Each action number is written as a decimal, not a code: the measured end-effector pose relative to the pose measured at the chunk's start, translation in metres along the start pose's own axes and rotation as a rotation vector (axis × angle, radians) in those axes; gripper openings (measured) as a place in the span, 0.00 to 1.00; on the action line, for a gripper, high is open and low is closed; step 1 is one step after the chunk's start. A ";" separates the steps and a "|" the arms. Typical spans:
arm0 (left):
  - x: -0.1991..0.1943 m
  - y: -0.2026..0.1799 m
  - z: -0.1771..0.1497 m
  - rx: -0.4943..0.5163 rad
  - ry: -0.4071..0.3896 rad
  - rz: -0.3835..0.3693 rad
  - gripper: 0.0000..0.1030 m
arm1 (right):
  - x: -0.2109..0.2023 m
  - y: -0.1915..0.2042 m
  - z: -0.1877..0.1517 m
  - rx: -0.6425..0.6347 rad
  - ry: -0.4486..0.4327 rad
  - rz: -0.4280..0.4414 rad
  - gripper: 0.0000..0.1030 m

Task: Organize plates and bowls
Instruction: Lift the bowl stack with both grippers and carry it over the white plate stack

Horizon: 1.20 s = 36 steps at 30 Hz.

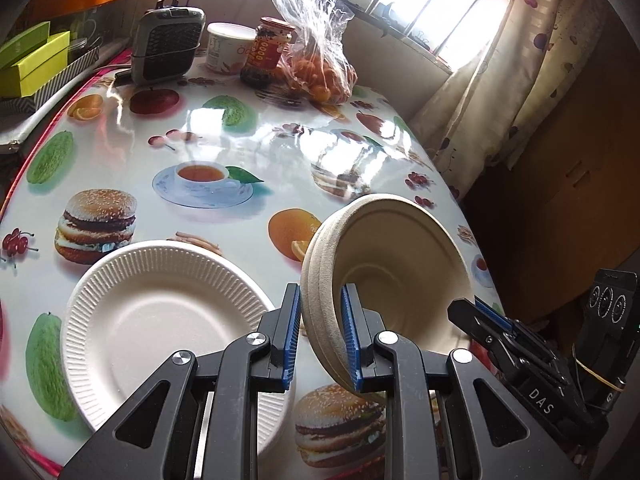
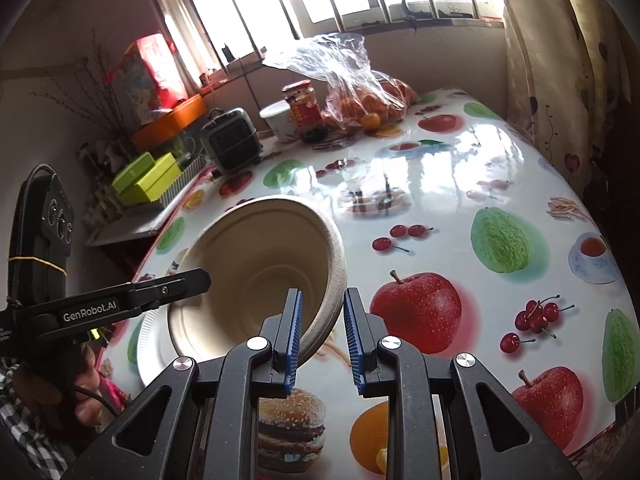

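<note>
The left hand-held gripper (image 1: 320, 336) clamps the rim of a tilted beige paper bowl (image 1: 396, 264) above the fruit-printed glossy surface (image 1: 208, 140), beside a white ribbed paper plate (image 1: 160, 320). The right hand-held gripper (image 2: 320, 340) straddles the rim opposite, its grip unclear.

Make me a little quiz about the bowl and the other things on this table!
1. True or false: the paper bowl lies flat on the table.
2. What lies on the table next to the bowl? A) a ribbed paper plate B) a fork C) a glass
3. Fill in: the clear plastic bag at the far end holds ____.

Key: 1 false, it is tilted on its side, gripped by the left gripper. 2 A. 3 oranges.
</note>
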<state>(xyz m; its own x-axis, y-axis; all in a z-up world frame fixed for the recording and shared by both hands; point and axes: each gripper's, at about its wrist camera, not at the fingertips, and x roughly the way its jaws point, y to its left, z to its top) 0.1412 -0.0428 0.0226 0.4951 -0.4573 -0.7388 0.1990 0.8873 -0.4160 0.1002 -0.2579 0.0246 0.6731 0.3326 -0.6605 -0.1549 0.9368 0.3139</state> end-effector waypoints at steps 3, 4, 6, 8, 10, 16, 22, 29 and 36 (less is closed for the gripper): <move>-0.006 0.007 -0.002 -0.014 -0.013 0.010 0.21 | 0.003 0.009 0.000 -0.017 0.005 0.014 0.20; -0.008 0.009 -0.003 -0.019 -0.016 0.013 0.21 | 0.005 0.012 0.000 -0.023 0.007 0.017 0.20; -0.012 0.014 -0.004 -0.028 -0.022 0.020 0.21 | 0.007 0.017 0.000 -0.031 0.013 0.026 0.20; -0.014 0.020 -0.006 -0.039 -0.026 0.026 0.21 | 0.010 0.022 -0.001 -0.041 0.018 0.034 0.20; -0.017 0.025 -0.007 -0.048 -0.031 0.033 0.21 | 0.012 0.028 -0.002 -0.050 0.022 0.042 0.20; -0.026 0.038 -0.011 -0.071 -0.045 0.050 0.21 | 0.019 0.041 -0.003 -0.070 0.035 0.062 0.20; -0.035 0.052 -0.015 -0.099 -0.061 0.070 0.21 | 0.027 0.055 -0.004 -0.098 0.048 0.082 0.20; -0.045 0.073 -0.019 -0.141 -0.076 0.097 0.21 | 0.043 0.075 -0.004 -0.135 0.082 0.110 0.20; -0.051 0.092 -0.024 -0.174 -0.081 0.125 0.21 | 0.059 0.092 -0.006 -0.162 0.110 0.136 0.20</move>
<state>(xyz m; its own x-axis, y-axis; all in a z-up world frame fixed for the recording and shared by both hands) 0.1140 0.0607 0.0088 0.5742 -0.3323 -0.7483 -0.0136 0.9099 -0.4145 0.1214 -0.1519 0.0106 0.5565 0.4585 -0.6929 -0.3589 0.8848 0.2972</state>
